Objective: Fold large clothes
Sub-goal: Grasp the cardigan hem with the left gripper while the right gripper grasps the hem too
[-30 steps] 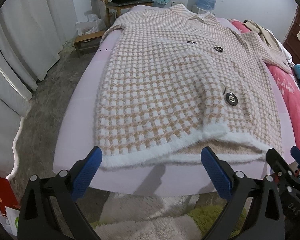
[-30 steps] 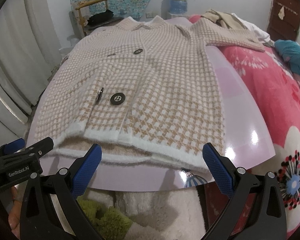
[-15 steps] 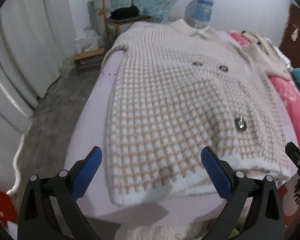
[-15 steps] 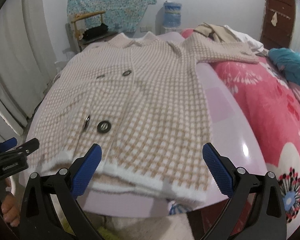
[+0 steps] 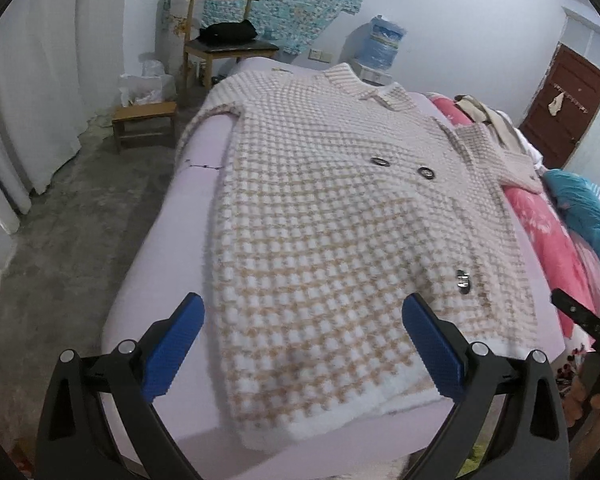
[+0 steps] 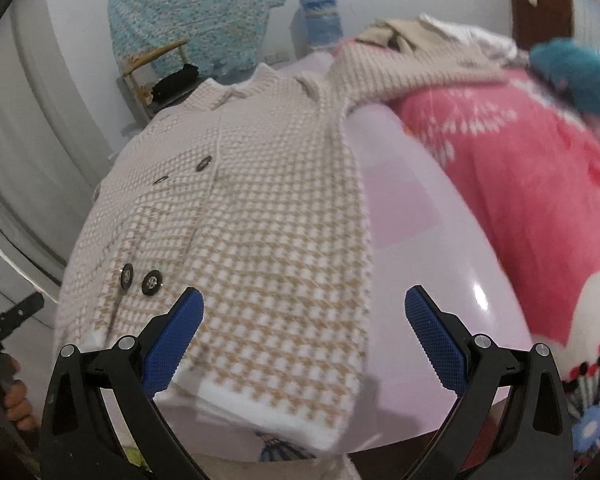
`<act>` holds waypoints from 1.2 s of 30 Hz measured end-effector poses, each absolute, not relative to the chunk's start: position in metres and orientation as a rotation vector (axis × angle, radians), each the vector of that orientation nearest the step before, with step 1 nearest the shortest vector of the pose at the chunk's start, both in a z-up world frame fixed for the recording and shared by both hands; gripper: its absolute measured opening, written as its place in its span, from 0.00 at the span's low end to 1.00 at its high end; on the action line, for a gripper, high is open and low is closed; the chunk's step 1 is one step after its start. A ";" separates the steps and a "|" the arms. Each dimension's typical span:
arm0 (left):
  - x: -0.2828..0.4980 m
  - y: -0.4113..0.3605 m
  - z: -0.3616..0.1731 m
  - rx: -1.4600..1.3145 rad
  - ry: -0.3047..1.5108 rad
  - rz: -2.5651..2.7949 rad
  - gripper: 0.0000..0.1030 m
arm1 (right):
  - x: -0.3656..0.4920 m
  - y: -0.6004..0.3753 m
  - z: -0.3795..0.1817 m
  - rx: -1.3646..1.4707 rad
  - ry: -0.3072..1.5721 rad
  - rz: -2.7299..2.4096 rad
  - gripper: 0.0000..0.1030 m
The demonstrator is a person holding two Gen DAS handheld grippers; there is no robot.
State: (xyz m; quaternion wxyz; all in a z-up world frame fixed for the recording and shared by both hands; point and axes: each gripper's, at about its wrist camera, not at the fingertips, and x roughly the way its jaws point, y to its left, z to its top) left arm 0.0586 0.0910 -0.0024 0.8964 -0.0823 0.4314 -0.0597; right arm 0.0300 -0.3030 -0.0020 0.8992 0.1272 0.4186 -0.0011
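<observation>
Fuzzy beige-and-white checked button-up coat (image 5: 340,240) is lying flat on the glossy lilac tabletop (image 5: 156,280), long axis running away toward frame top. Left tool (image 5: 304,344) and right tool (image 6: 304,340) are both hovering wide open, empty, at the near hem.

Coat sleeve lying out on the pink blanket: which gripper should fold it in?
Right, probably. The right gripper hangs open over the coat's right hem, and the sleeve runs off on that side. The left gripper, also open, faces the far edge.
</observation>
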 end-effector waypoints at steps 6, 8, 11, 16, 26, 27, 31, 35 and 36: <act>0.057 0.111 -0.021 -0.172 0.929 -0.049 0.91 | 0.033 -0.318 -0.023 0.327 0.947 0.058 0.90; 0.058 0.117 -0.029 -0.186 0.952 -0.026 0.84 | 0.035 -0.320 -0.028 0.344 0.962 0.078 0.83; 0.062 0.123 -0.038 -0.216 0.983 -0.021 0.63 | 0.042 -0.323 -0.036 0.382 0.983 0.105 0.75; 0.069 0.126 -0.048 -0.245 1.004 -0.033 0.52 | 0.053 -0.321 -0.041 0.379 0.978 0.127 0.63; 0.062 0.117 -0.051 -0.226 1.017 -0.082 0.33 | 0.038 -0.310 -0.044 0.339 1.018 0.105 0.37; 0.063 0.115 -0.052 -0.211 1.017 -0.072 0.30 | 0.038 -0.309 -0.045 0.318 1.019 0.080 0.31; 0.069 0.106 -0.043 -0.138 1.001 -0.053 0.12 | 0.039 -0.316 -0.044 0.340 1.008 0.083 0.07; 0.060 0.104 -0.022 -0.091 0.939 -0.049 0.07 | 0.029 -0.324 -0.014 0.304 0.930 0.084 0.05; 0.056 0.103 -0.013 -0.078 0.916 -0.050 0.07 | 0.026 -0.327 -0.006 0.308 0.911 0.090 0.05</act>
